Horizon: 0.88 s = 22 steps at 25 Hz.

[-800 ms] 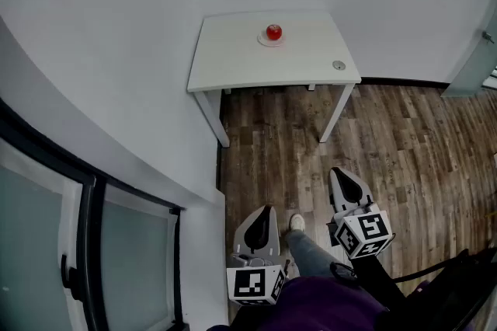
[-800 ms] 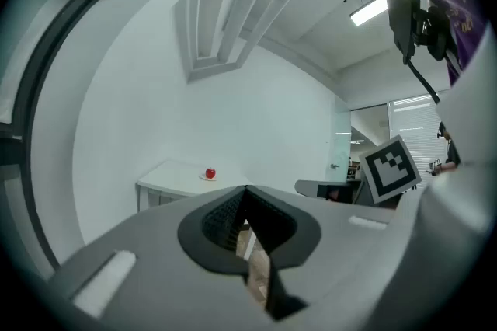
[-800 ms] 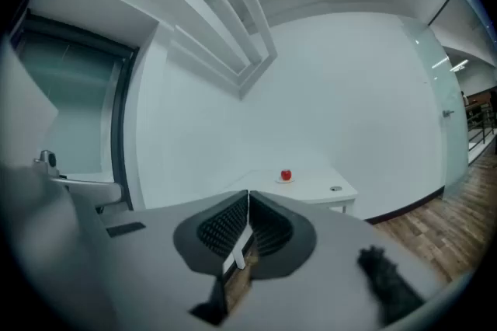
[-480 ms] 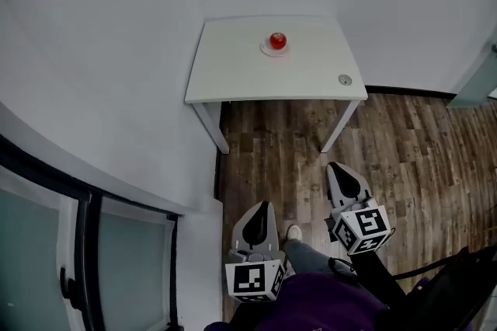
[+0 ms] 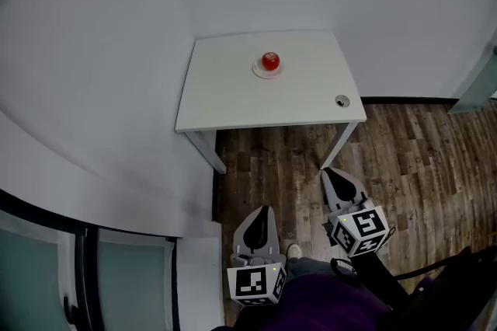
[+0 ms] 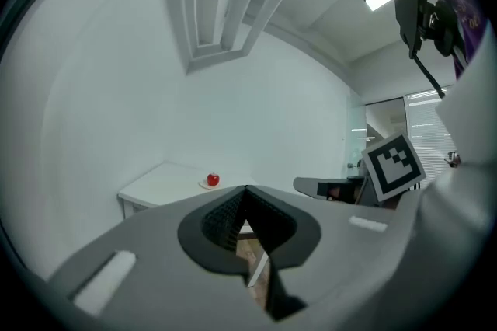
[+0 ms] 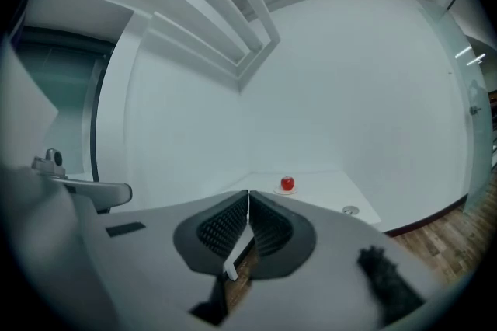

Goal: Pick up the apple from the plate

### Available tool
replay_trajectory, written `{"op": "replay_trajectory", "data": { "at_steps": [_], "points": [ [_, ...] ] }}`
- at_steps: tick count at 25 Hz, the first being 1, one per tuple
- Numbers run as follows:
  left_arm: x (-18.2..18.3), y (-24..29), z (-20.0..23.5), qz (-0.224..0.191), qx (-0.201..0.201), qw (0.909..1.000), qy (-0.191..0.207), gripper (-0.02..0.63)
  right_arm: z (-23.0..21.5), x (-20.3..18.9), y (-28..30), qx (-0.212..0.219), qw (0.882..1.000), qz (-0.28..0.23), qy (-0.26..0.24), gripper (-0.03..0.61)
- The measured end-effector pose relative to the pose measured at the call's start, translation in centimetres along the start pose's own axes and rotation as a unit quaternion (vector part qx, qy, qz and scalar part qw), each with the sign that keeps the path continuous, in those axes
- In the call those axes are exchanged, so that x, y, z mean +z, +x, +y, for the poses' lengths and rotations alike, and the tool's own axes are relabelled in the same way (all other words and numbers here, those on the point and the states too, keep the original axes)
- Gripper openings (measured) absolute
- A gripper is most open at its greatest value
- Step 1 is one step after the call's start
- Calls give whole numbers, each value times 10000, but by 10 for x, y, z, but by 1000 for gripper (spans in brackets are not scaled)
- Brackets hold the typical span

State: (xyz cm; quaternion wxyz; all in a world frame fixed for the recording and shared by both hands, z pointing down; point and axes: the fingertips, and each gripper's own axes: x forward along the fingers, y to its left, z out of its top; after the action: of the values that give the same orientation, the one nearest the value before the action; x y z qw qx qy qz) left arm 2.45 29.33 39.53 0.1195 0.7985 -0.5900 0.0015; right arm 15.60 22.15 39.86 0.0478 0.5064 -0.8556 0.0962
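A red apple (image 5: 270,60) sits on a small white plate (image 5: 258,71) at the back middle of a white table (image 5: 233,100). Both grippers hang far short of the table, over the wooden floor. My left gripper (image 5: 261,213) is shut and empty, at the lower middle of the head view. My right gripper (image 5: 335,176) is also shut with nothing in it, just below the table's front right leg. The apple (image 6: 213,180) shows small and distant in the left gripper view, and the apple (image 7: 287,183) likewise in the right gripper view.
A small round silver fitting (image 5: 341,100) lies near the table's front right corner. White walls (image 5: 116,50) enclose the table on the left and behind. A glass partition with a dark frame (image 5: 85,267) stands at lower left. A glass door (image 5: 477,81) is at right.
The table and apple have drifted lower and larger in the head view as the person stepped closer. Both grippers stayed shut and moved forward toward the table.
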Motion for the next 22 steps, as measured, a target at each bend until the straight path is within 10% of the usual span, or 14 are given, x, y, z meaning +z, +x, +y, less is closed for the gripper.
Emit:
{"op": "replay_trajectory", "data": {
  "at_steps": [22],
  "points": [
    [54,182,95,-55,-356,9993,84,8,-61,38,186,-215,9996,-15,185,12]
  ]
}}
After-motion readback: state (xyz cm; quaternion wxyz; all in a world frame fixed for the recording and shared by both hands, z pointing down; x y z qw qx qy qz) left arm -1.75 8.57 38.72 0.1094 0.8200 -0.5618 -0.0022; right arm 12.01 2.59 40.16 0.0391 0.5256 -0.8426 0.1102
